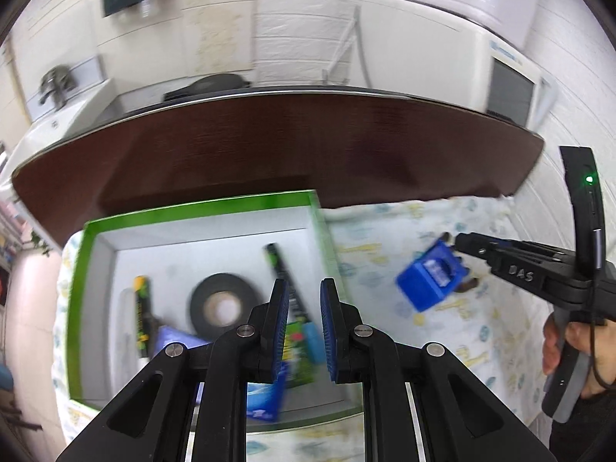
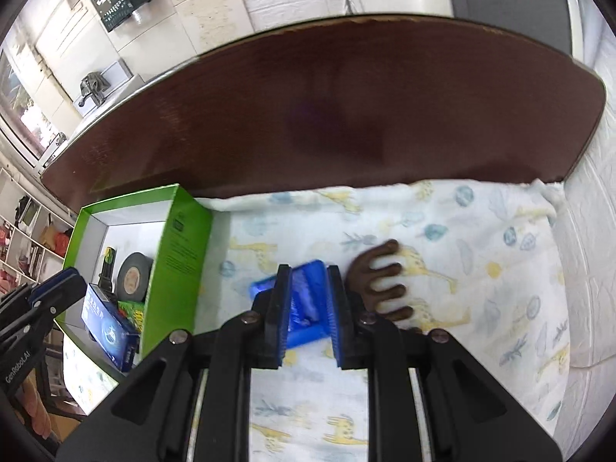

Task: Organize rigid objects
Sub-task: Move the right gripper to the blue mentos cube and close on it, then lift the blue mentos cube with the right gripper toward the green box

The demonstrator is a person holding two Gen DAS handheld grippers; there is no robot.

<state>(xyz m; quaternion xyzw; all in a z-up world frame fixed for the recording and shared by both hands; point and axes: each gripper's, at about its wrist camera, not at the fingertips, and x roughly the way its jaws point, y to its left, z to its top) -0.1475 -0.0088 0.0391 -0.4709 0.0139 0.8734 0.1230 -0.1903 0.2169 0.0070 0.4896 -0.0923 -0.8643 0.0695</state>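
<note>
A green box with a white inside (image 1: 96,242) lies on the patterned cloth; it also shows in the right wrist view (image 2: 181,254). It holds a black tape roll (image 1: 221,304), two dark sticks, a blue carton (image 2: 107,327) and a green packet. My left gripper (image 1: 305,308) is open and empty above the box's right part. My right gripper (image 2: 308,300) is shut on a blue plastic holder (image 1: 431,281), which also shows in the right wrist view (image 2: 304,300), held just over the cloth right of the box. A brown wooden comb-like piece (image 2: 381,277) lies beside it.
A dark brown headboard (image 1: 269,146) runs across behind the cloth. A white brick wall (image 2: 589,269) borders the right side. White appliances stand behind the board. Bare patterned cloth (image 2: 481,269) spreads right of the comb.
</note>
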